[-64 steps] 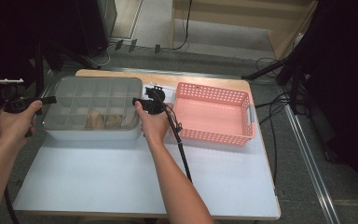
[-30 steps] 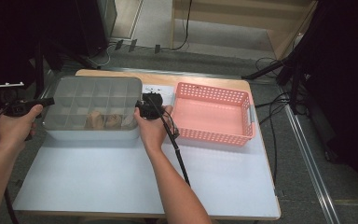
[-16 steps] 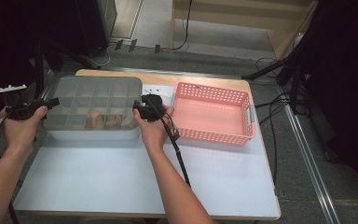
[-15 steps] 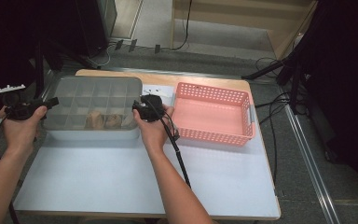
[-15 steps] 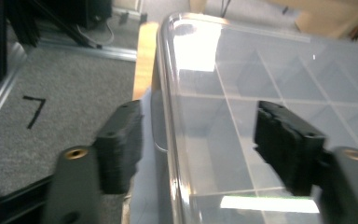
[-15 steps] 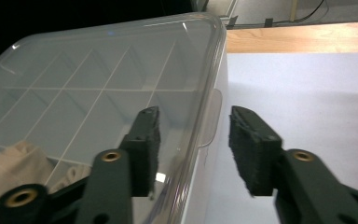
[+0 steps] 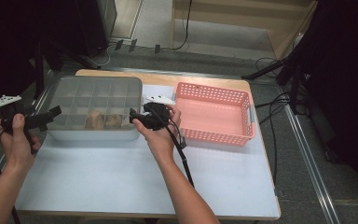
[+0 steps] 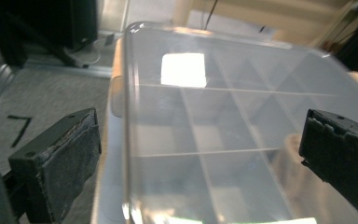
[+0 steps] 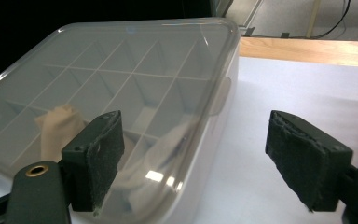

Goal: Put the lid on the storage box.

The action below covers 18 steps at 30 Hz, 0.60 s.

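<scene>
Both tools have drawn back from the box (image 7: 95,108) since the earlier frames: the left tool (image 7: 51,114) now sits just off the box's left end, and the right tool (image 7: 134,116) just off its right end. Their jaws have just been opening and now stand apart; in the left gripper view the box's left edge lies between the jaws with no pad pressing on it, and in the right gripper view the box's near right corner lies between the jaws, likewise unclamped.

The box is a clear, lidded case with a grid of compartments, set at the far left corner of the surface (image 7: 121,182). Tan and pale things show through the lid in its near compartments. A pink basket (image 7: 214,114) stands at the far right of the surface, well apart from the box. The surface is white, with a wooden strip along its far edge. Around it lie grey floor, cables, a wooden cabinet at the back and dark equipment on both sides.
</scene>
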Each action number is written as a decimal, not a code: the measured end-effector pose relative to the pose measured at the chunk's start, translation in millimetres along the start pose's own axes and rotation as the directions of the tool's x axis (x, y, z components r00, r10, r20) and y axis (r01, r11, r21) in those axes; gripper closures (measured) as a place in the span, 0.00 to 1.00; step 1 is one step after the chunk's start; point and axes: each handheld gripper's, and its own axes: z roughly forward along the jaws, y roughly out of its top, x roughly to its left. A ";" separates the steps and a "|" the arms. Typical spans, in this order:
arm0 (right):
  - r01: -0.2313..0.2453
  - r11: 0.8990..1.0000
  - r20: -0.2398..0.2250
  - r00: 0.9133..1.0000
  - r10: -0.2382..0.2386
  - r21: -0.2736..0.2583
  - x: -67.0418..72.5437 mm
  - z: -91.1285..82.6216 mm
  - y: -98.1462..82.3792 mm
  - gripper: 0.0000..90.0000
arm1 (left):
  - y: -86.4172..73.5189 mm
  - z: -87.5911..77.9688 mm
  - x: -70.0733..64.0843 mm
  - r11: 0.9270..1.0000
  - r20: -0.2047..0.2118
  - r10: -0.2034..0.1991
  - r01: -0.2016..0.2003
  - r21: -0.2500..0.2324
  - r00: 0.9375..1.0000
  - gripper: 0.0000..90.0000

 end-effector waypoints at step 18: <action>0.054 0.997 0.008 0.999 -0.054 -0.057 -16.6 -50.5 -35.0 0.22 | -48.4 -37.0 -27.5 0.993 -0.006 0.084 -0.085 -0.078 0.996 0.00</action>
